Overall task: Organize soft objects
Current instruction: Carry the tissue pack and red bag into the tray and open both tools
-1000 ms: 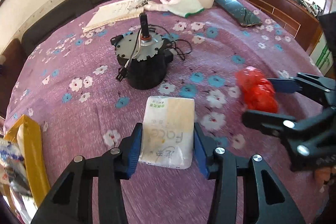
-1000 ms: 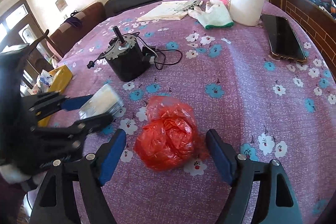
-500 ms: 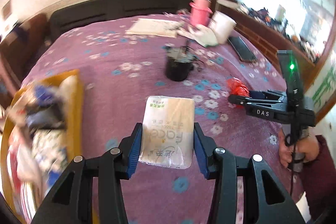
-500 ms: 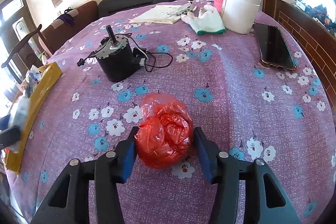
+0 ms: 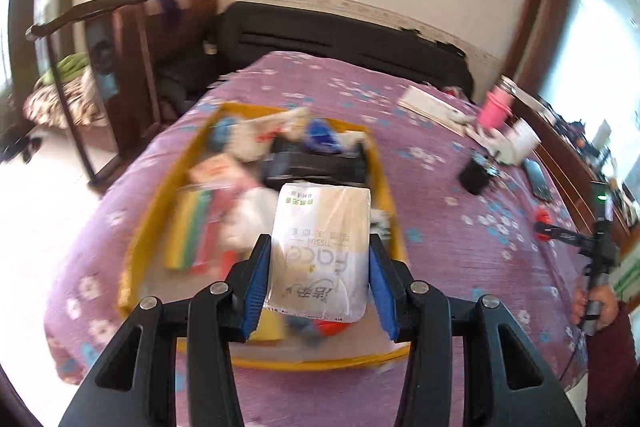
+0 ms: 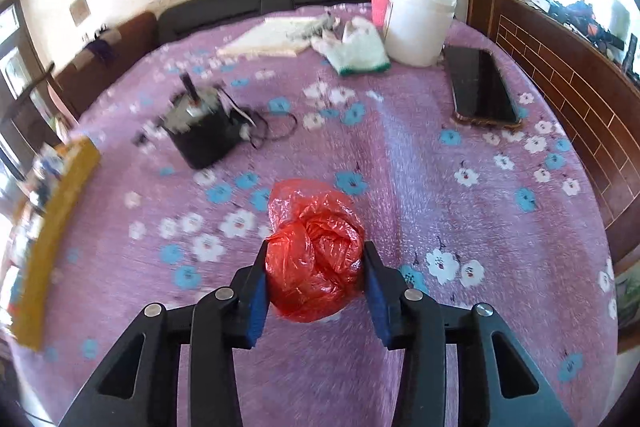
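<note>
Left wrist: tissue pack (image 5: 320,251) over tray (image 5: 384,183)

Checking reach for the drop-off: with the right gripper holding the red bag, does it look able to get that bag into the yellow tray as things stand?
Probably yes. The right gripper is shut on the red plastic bag, and bare tablecloth lies between it and the yellow tray. The black motor sits farther back, off that path.

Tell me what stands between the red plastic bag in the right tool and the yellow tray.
In the right wrist view, the red plastic bag is clamped in the right tool. The yellow tray lies to the left across bare purple cloth. The black motor stands farther back, off that line. Nothing visible blocks the way.
</note>
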A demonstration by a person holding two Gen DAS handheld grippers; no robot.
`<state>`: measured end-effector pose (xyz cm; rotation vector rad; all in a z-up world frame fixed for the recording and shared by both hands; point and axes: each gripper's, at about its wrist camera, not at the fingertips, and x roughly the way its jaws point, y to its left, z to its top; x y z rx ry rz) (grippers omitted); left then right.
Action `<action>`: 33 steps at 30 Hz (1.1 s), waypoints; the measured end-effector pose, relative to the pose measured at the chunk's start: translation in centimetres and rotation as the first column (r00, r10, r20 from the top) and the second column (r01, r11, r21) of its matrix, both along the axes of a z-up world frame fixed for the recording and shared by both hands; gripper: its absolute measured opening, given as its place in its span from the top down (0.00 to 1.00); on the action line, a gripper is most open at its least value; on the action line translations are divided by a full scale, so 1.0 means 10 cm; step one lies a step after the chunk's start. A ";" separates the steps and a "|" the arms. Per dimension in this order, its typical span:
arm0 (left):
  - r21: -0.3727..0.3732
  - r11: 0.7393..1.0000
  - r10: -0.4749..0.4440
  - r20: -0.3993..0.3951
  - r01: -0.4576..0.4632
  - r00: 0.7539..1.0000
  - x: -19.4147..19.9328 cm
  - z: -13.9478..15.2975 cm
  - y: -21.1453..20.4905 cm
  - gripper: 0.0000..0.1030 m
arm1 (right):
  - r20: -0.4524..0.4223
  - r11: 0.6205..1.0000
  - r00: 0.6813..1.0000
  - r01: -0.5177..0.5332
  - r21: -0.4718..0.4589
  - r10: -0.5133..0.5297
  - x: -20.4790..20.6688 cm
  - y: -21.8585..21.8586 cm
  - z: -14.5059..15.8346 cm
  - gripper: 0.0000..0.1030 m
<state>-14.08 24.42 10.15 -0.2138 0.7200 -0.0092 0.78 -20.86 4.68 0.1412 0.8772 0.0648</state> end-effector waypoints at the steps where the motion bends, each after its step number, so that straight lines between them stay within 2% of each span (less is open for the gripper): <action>1: -0.005 1.000 0.013 -0.002 -0.013 1.000 -0.02 -0.02 0.07 0.56 | 0.010 1.000 1.000 -0.008 0.001 0.008 -0.03 0.04 0.07 0.57; 5: -0.041 0.998 0.056 -0.019 -0.057 0.998 -0.03 -0.12 0.28 0.56 | 0.054 0.996 0.995 -0.089 -0.001 0.089 -0.17 0.36 0.37 0.56; 9: -0.046 0.997 0.063 -0.036 -0.065 0.997 -0.01 -0.19 0.31 0.56 | 0.072 0.981 0.979 -0.194 0.012 0.193 -0.30 0.84 0.51 0.56; 13: -0.027 0.996 0.086 -0.052 -0.087 0.995 0.02 -0.25 0.39 0.56 | 0.073 0.948 0.946 -0.317 0.024 0.315 -0.40 1.44 0.56 0.56; 19: 0.028 0.990 0.141 -0.079 -0.139 0.987 0.08 -0.35 0.52 0.54 | 0.051 0.894 0.894 -0.447 0.024 0.445 -0.47 2.19 0.55 0.56; 21: 0.062 0.985 0.163 -0.083 -0.159 0.983 0.11 -0.39 0.54 0.43 | 0.044 0.881 0.882 -0.471 0.033 0.470 -0.45 2.37 0.52 0.55; 24: 0.048 0.987 0.158 -0.064 -0.155 0.985 0.09 -0.41 0.56 0.32 | 0.023 0.857 0.860 -0.510 0.066 0.510 -0.40 2.70 0.46 0.55; 27: 0.034 0.988 0.153 -0.035 -0.152 0.988 0.03 -0.37 0.56 0.24 | -0.004 0.828 0.832 -0.552 0.096 0.555 -0.33 3.05 0.38 0.55; 30: 0.037 0.984 0.173 -0.021 -0.172 0.985 -0.05 -0.30 0.58 0.19 | -0.017 0.803 0.805 -0.589 0.089 0.593 -0.31 3.34 0.33 0.54; 33: 0.085 0.973 0.216 0.003 -0.216 0.976 -0.12 -0.24 0.59 0.14 | -0.039 0.775 0.775 -0.626 0.087 0.630 -0.28 3.63 0.25 0.54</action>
